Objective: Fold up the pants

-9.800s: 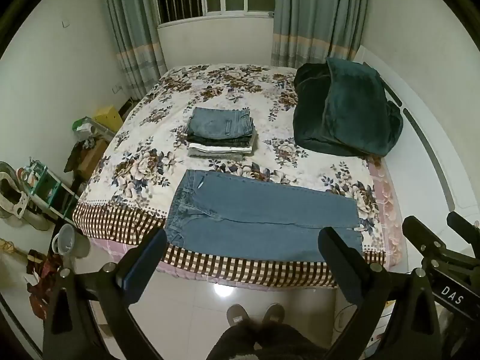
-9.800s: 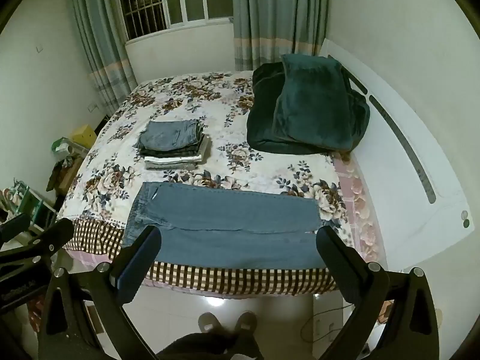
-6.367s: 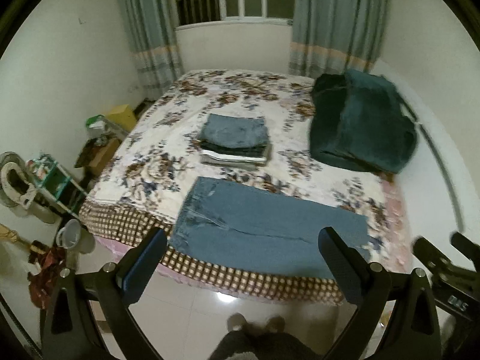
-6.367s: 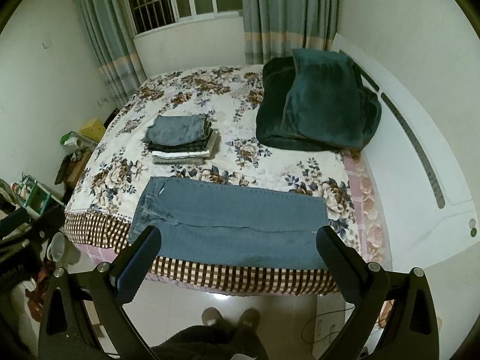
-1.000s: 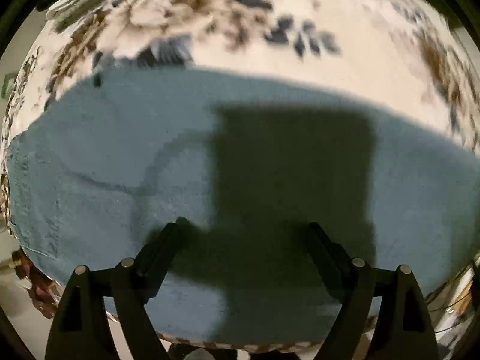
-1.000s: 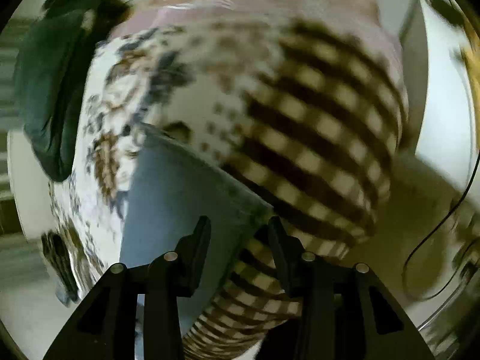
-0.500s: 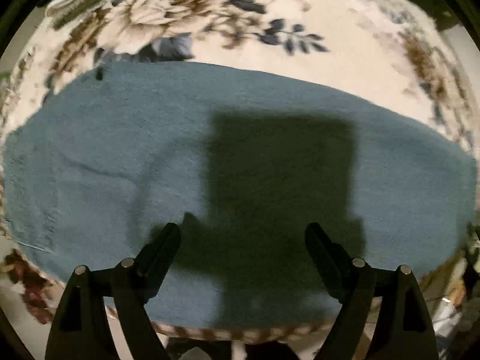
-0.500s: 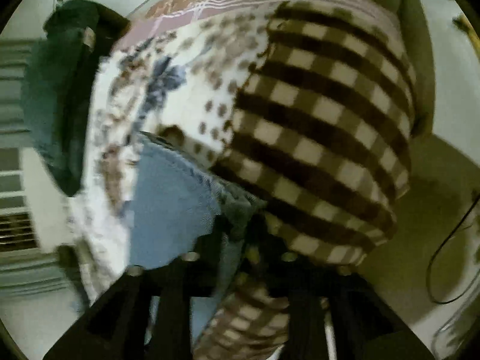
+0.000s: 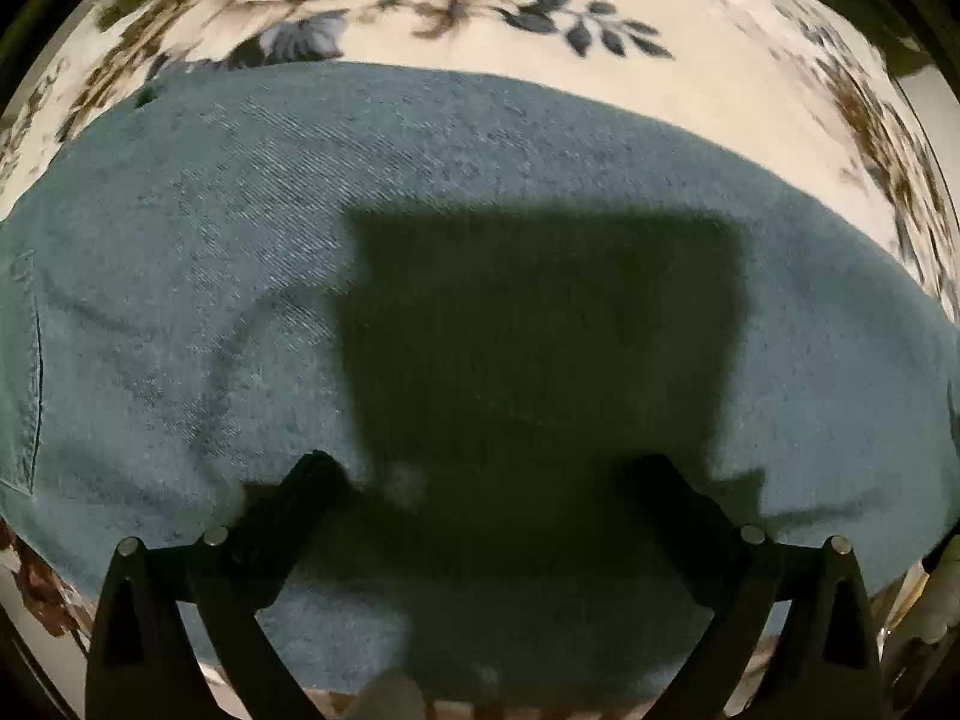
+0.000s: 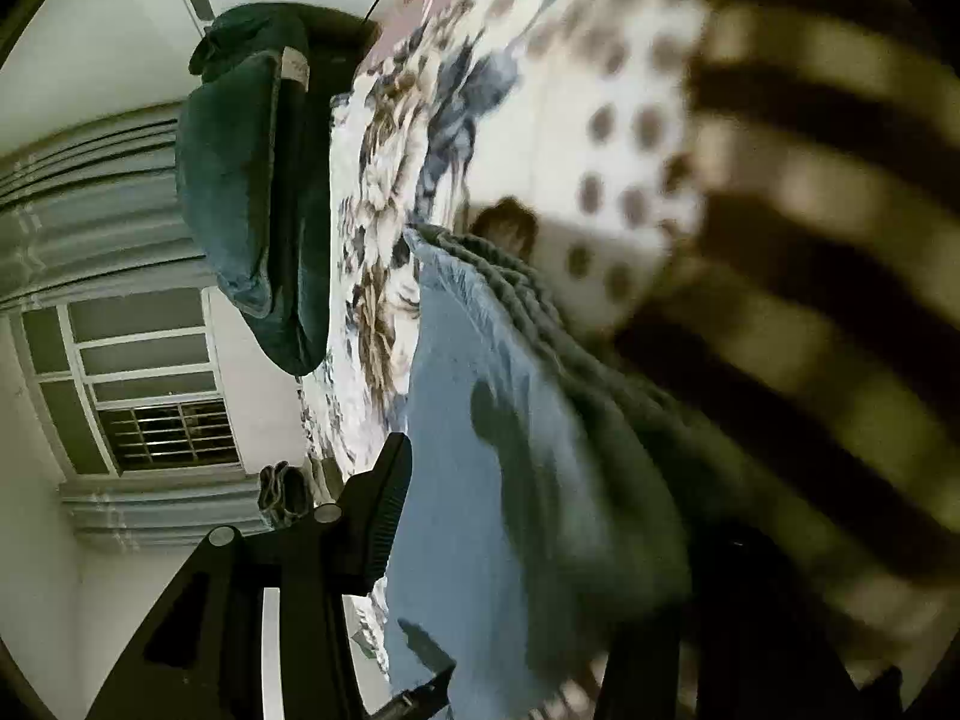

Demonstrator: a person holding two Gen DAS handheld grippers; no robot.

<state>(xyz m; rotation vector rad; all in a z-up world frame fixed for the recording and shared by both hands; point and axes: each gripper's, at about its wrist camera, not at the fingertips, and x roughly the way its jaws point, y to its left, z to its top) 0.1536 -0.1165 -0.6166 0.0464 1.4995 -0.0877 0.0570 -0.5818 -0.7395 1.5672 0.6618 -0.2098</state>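
The left wrist view was aimed straight down, close above the jeans (image 9: 480, 192) on the floral bedspread (image 9: 690, 84). The right wrist view was rolled sideways, low at the bed's near edge. Jeans (image 10: 468, 420) and bedspread (image 10: 540, 60) were shared.

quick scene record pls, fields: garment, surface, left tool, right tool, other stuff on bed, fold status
garment: blue denim pants, spread flat
surface: bed with floral sheet and checked border
left tool: left tool points down over the middle of the pants, jaws opening, no cloth between them
right tool: right tool at the hem end, cloth lies between its jaws; grip unclear, one finger is lost in blur
other stuff on bed: dark green blanket; small stack of folded clothes
fold status: crosswise fold not yet made
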